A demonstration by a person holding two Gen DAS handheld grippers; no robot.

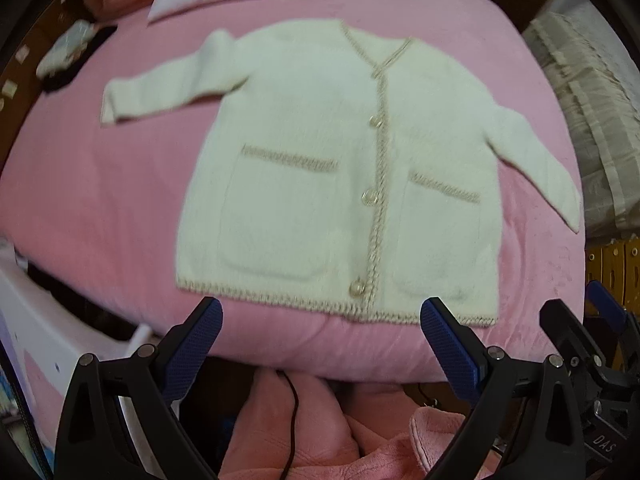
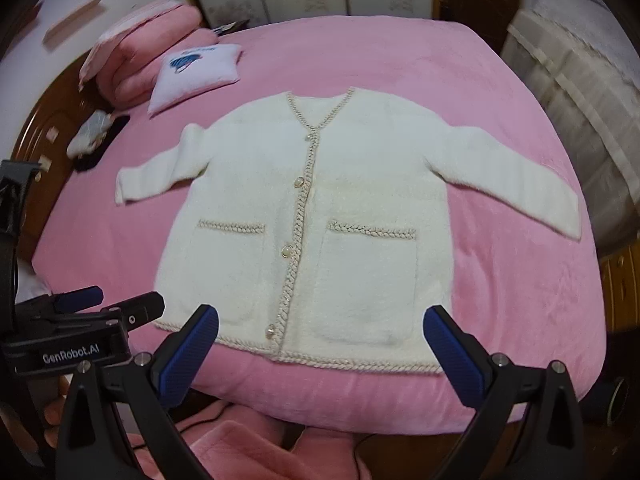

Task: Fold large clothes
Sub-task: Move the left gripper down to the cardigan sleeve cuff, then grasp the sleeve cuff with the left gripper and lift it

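A cream fluffy cardigan (image 1: pixel 320 152) with braided beige trim, buttons and two front pockets lies flat and buttoned on a pink bed (image 1: pixel 100 200), sleeves spread to both sides. It also shows in the right wrist view (image 2: pixel 340 208). My left gripper (image 1: pixel 320 320) is open and empty, just short of the cardigan's bottom hem. My right gripper (image 2: pixel 320 328) is open and empty, hovering over the hem; it also shows in the left wrist view (image 1: pixel 576 312). The left gripper shows at the left edge of the right wrist view (image 2: pixel 116 300).
A white pillow with a blue print (image 2: pixel 196 72) and a folded pink blanket (image 2: pixel 136 48) lie at the bed's far left. A small dark and white item (image 2: pixel 92 136) sits near the headboard. A beige-covered piece of furniture (image 2: pixel 580 92) stands right of the bed.
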